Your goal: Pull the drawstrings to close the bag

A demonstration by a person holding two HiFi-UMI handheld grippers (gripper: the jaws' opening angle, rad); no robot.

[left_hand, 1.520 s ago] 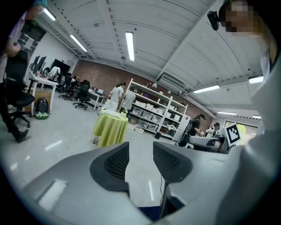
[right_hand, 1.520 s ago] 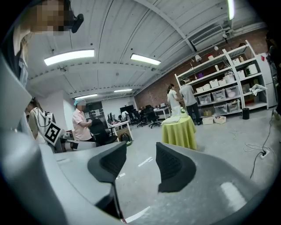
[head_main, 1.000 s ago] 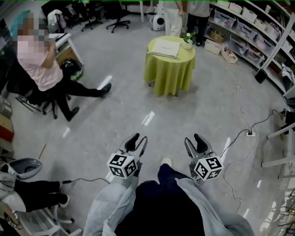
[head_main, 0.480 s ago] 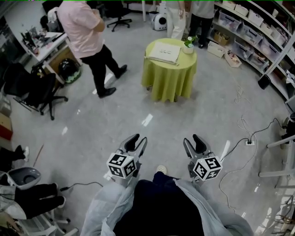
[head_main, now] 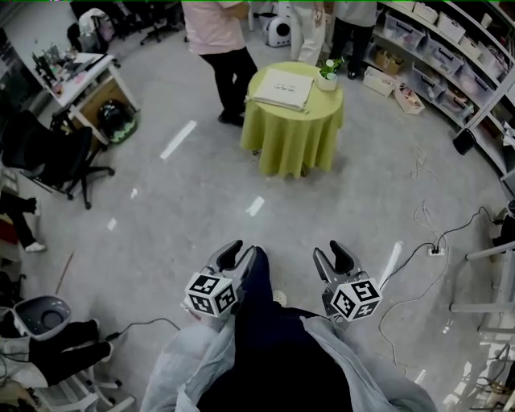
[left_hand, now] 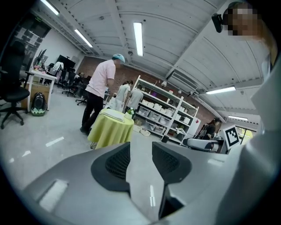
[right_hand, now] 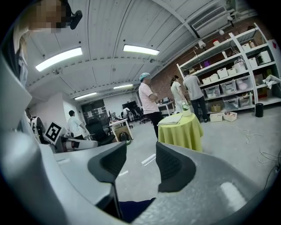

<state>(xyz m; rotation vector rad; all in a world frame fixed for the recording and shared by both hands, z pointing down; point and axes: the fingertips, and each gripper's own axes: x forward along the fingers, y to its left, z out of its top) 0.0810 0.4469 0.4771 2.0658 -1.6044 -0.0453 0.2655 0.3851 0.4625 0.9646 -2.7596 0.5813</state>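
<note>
Ahead, cropped person (head_main: 213, 24), left claw (head_main: 241, 251) open

There are two claws, the left gripper (head_main: 240, 254) and the right gripper (head_main: 331, 253), each with two jaws. There are two marker cubes (head_main: 211, 294), one on each claw.

Well ahead of both claws stands one round table (head_main: 294, 133) under one yellow-green cloth. It carries one flat white item (head_main: 282, 87) and one potted plant (head_main: 327, 71).

Three people stand past the table: one person in a pink top (head_main: 216, 28) and two by the shelves (head_main: 351, 20). Two more show only as legs, left of the left claw (head_main: 56, 348).

One black office chair (head_main: 48, 157) stands far to its left. One power strip (head_main: 437, 251) lies right of the right claw.
</note>
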